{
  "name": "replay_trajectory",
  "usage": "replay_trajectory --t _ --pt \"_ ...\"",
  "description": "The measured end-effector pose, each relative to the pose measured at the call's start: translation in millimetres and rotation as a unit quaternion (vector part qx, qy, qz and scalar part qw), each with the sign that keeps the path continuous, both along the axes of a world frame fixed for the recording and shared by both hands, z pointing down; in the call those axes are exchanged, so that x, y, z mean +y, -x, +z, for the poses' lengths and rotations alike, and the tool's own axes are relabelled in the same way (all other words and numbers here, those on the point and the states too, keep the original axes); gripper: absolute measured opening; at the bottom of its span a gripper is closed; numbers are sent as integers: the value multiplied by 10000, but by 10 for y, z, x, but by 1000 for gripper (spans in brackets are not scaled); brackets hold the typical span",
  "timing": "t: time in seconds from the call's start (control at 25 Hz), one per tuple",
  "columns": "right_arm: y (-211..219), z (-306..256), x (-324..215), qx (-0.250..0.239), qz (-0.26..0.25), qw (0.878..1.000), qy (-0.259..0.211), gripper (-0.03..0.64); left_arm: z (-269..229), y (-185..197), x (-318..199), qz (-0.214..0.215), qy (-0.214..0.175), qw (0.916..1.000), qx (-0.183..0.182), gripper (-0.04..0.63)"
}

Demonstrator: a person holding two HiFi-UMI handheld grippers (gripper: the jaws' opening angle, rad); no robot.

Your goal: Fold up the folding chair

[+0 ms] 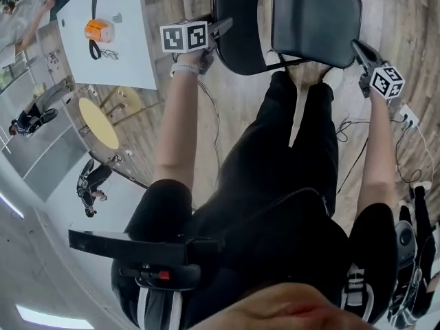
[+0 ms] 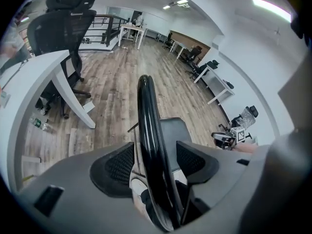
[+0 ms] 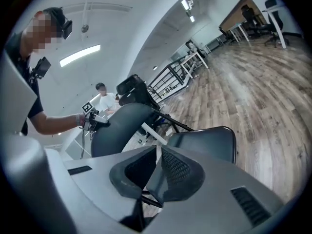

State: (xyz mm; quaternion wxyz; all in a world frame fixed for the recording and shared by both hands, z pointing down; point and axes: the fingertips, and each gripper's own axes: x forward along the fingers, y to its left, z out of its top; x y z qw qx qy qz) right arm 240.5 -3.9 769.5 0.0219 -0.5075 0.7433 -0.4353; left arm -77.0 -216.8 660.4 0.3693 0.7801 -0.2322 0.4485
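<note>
The left gripper [image 1: 221,29] gapes wide astride the folding chair [image 1: 275,26] backrest [image 2: 148,130] rim (edge-on between the jaws, neither pad pressing); the right gripper [image 1: 360,50], closed and empty, sits at the seat's [image 3: 209,143] right corner. The left looks nearer a grip.

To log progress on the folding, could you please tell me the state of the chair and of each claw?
Folding chair: unfolded, standing.
Left claw: open, astride the backrest edge.
Right claw: shut, holding nothing.
</note>
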Motion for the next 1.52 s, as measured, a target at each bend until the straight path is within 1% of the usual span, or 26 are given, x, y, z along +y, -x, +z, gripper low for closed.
replay_trajectory --t 0.12,0.24,0.28,0.36,0.4,0.44,0.52,0.64,0.72,0.88,1.04,1.2,1.28,1.32,1.4,1.44,1.52 --pt "-250 428 126 -244 352 9986 304 12 102 -9 -20 31 69 10000 -9 255" --pt "-455 842 286 -329 605 9958 612 23 158 5 -26 116 79 9999 -100 253" --pt "-519 979 345 -371 691 9943 718 38 164 5 -23 150 81 9998 -123 236" --pt "-639 1250 462 -459 845 9912 911 73 162 -9 -3 191 109 9997 -120 178" --pt "-690 1367 505 -484 886 9901 972 89 156 -20 7 196 125 9997 -116 138" --pt "-733 1475 545 -511 905 9892 1036 99 149 -31 12 198 132 9996 -132 135" --pt "-763 1669 623 -687 878 9860 1242 130 141 -39 11 173 145 9996 -176 130" --pt "-704 1879 617 -1093 664 9823 1370 206 139 -17 6 93 185 9995 -226 123" --pt "-692 2014 596 -1354 634 9789 1394 221 138 -3 6 76 203 9994 -275 123" --pt "-756 2241 509 -1628 602 9751 1379 251 135 -36 0 22 241 9993 -290 115" --pt "-746 2476 457 -1896 347 9703 1460 280 134 -20 -5 -36 236 9990 -375 114" --pt "-722 2670 436 -2252 204 9610 1590 295 120 3 -27 -115 209 9989 -404 114" --pt "-665 2649 394 -2766 137 9504 1418 298 116 -5 -21 -174 238 9988 -382 109" --pt "-624 2609 367 -3076 117 9428 1280 299 113 -9 -15 -210 256 9988 -364 106" --pt "-568 2562 345 -3553 189 9270 1187 298 116 -12 -19 -253 270 9987 -336 100" --pt "-556 2550 330 -3669 210 9230 1143 298 122 -9 -30 -260 272 9987 -330 100" --pt "-540 2530 270 -3787 174 9199 1002 298 133 6 -55 -275 280 9987 -330 98"
